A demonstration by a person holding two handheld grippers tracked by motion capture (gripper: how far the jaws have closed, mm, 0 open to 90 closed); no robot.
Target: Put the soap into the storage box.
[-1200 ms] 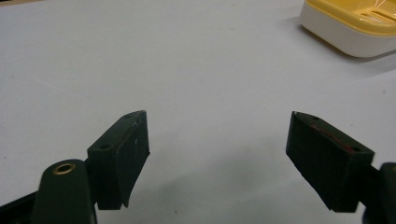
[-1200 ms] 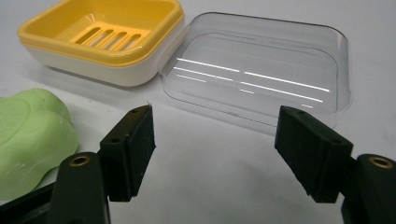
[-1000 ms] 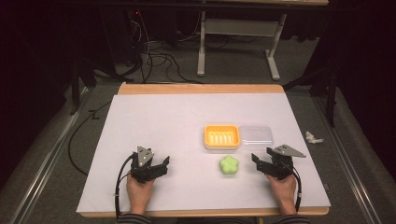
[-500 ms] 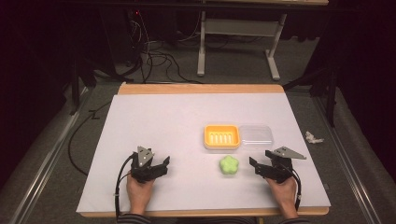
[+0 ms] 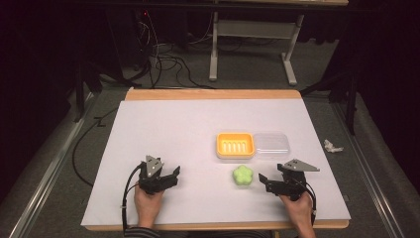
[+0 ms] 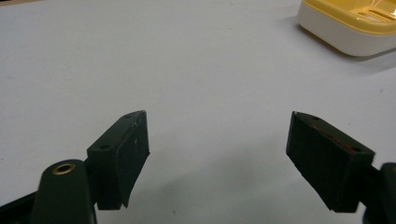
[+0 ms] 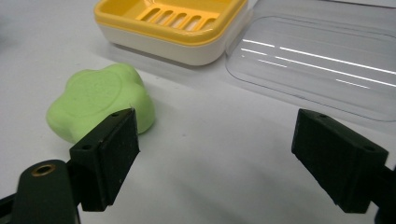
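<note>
High view and the two gripper views. A white desk [image 5: 198, 129] is carrying three things, all in its right half. A green flower-shaped soap [image 5: 242, 175] is lying flat on the desk surface toward the near edge, right of centre, free of both grippers. Just behind it, toward the far edge, a yellow soap dish [image 5: 235, 145] with a slotted floor is standing on its white base, and a clear lid [image 5: 271, 145] is lying open against the dish's right side, touching it along one edge.

The right gripper [image 5: 266, 184] is resting low near the near right corner, in a hand [image 5: 297, 210] that is coming in over the near edge. Its jaws have just been opening and are now standing wide apart; nothing is lying between them. In the right gripper view the right gripper [image 7: 219, 154] is pointing toward the lid [image 7: 317, 65], while the soap [image 7: 100, 100] is sitting beyond and outside the jaw at the view's left, partly hidden by it; whether that jaw is touching the soap cannot be told. The dish [image 7: 173, 28] is showing behind the soap.

The left gripper [image 5: 174, 174] is lying near the near edge, left of centre, well apart from the soap. In the left gripper view the left gripper [image 6: 217, 154] is showing jaws spread wide over bare desk [image 6: 140, 56], holding nothing, with a corner of the dish [image 6: 350, 28] at upper right.
</note>
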